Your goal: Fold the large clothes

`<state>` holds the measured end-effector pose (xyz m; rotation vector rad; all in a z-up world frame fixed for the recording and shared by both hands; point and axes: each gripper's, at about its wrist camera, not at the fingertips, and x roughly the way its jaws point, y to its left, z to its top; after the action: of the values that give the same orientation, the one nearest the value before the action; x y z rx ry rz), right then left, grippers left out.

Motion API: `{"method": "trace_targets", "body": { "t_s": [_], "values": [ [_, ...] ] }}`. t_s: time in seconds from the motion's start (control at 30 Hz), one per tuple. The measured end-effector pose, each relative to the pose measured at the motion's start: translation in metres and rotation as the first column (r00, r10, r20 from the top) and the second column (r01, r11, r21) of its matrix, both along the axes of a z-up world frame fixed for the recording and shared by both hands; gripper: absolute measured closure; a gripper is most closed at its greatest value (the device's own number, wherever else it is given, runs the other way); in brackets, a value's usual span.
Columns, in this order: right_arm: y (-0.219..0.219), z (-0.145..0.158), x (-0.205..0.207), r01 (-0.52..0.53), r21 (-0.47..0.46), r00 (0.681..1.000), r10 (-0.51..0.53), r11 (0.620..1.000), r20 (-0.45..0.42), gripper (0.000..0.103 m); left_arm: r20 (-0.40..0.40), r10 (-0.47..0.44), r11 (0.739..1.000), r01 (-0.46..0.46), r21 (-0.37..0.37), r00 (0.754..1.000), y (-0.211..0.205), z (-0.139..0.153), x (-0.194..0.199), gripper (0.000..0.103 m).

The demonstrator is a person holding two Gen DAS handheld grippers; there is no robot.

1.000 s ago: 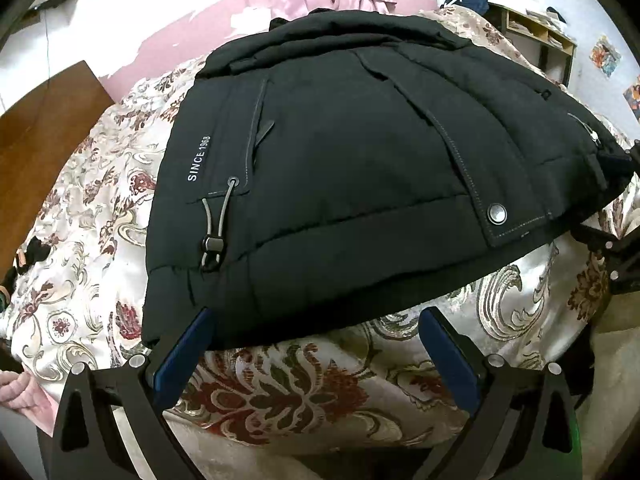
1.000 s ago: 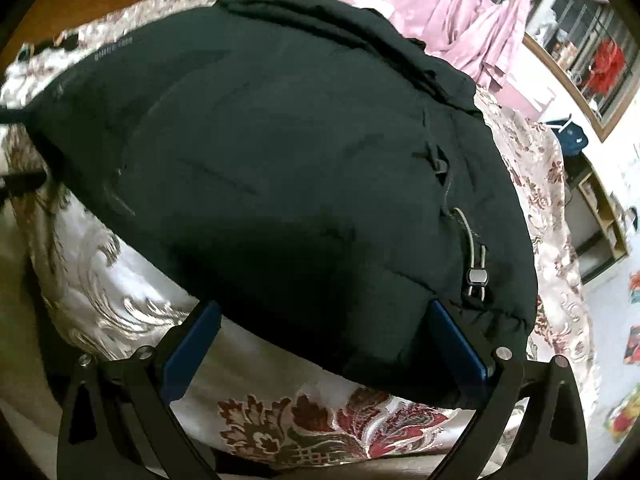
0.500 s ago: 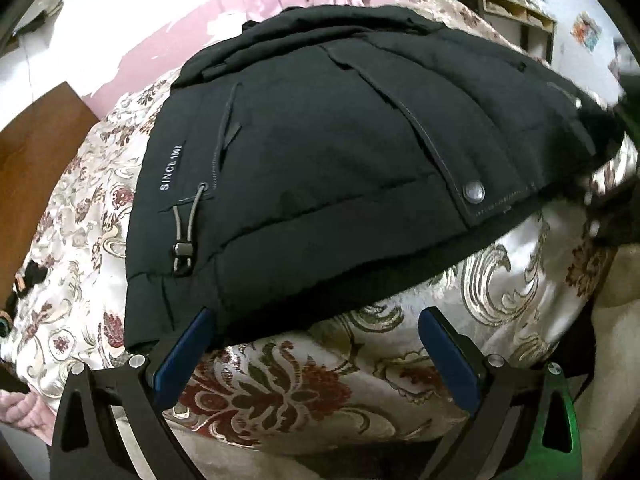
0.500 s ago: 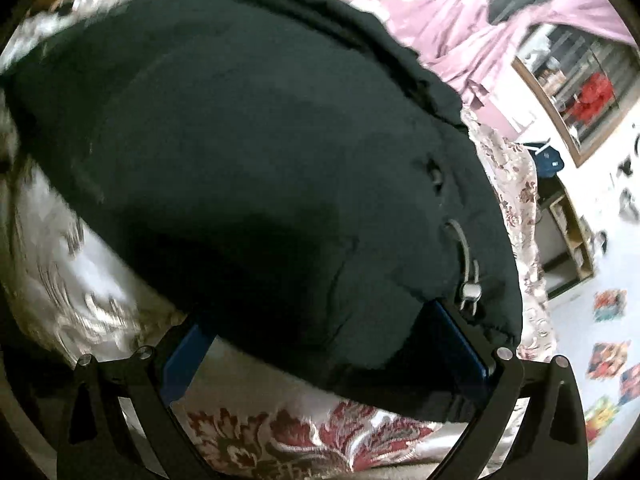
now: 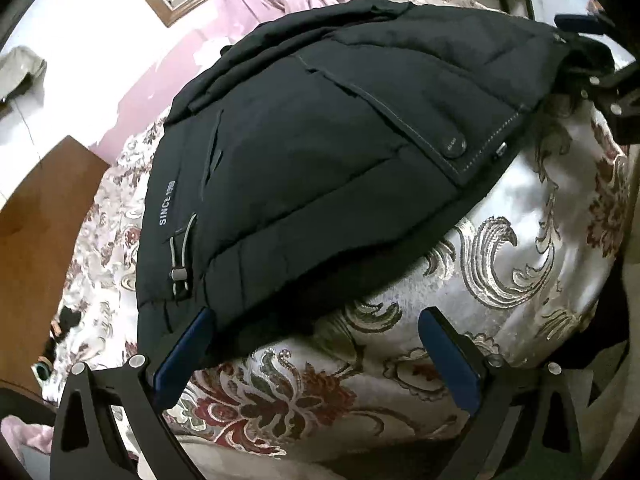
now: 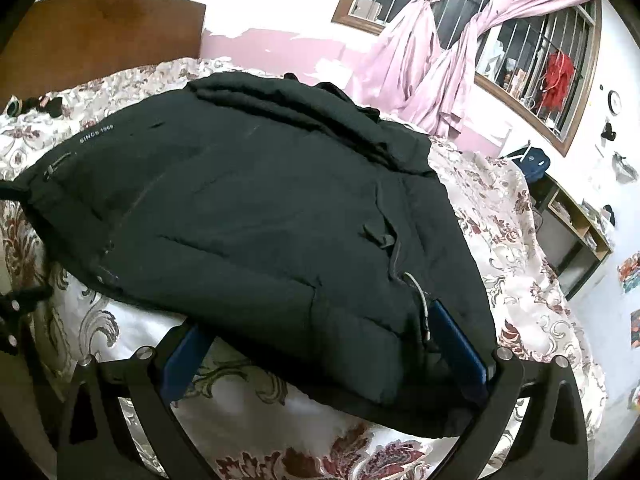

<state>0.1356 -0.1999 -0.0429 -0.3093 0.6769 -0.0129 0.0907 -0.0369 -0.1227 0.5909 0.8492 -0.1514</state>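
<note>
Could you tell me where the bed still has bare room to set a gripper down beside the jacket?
Bare bedspread lies between the black jacket hem and the bed's near edge. A strip runs past its right side toward the shelf. By the headboard, small dark items crowd it.

Jacket (image 5: 312, 168) black, pale "SINCE" lettering on side, grey stitching along flap, grey drawcord. Bedspread (image 5: 520, 240) shiny white-silver, dark red and olive floral print, beige scrolls. Left gripper (image 5: 316, 348) black frame, blue pads (image 5: 448, 356). Right gripper (image 6: 320, 356) same: black, blue. Headboard (image 6: 100, 28) brown wood. Wall (image 6: 272, 44) pink below, white above. Curtains (image 6: 420, 68) pale pink. Window frame (image 6: 532, 120) brown.
</note>
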Motion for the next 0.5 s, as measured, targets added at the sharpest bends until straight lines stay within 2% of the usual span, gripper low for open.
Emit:
{"method": "trace_targets", "body": {
  "t_s": [0.2, 0.3, 0.43, 0.5],
  "values": [
    [-0.008, 0.001, 0.008, -0.003, 0.011, 1.000, 0.003, 1.000, 0.013, 0.001, 0.035, 0.001, 0.997, -0.004, 0.075, 0.999, -0.003, -0.009, 0.011, 0.000],
    [-0.006, 0.004, 0.007, -0.004, 0.016, 1.000, 0.003, 1.000, 0.022, 0.001, 0.068, 0.027, 0.996, -0.032, 0.084, 0.997, 0.004, -0.008, 0.020, 0.000],
    [-0.009, 0.004, 0.009, -0.006, 0.020, 1.000, 0.005, 1.000, 0.031, 0.001, 0.102, 0.072, 0.996, -0.077, 0.053, 0.992, 0.014, -0.003, 0.028, 0.001],
    [-0.010, 0.004, 0.010, -0.005, 0.018, 0.999, 0.005, 1.000, 0.032, 0.001, 0.102, 0.094, 0.996, -0.094, -0.006, 0.990, 0.021, 0.001, 0.031, 0.003]
  ]
}}
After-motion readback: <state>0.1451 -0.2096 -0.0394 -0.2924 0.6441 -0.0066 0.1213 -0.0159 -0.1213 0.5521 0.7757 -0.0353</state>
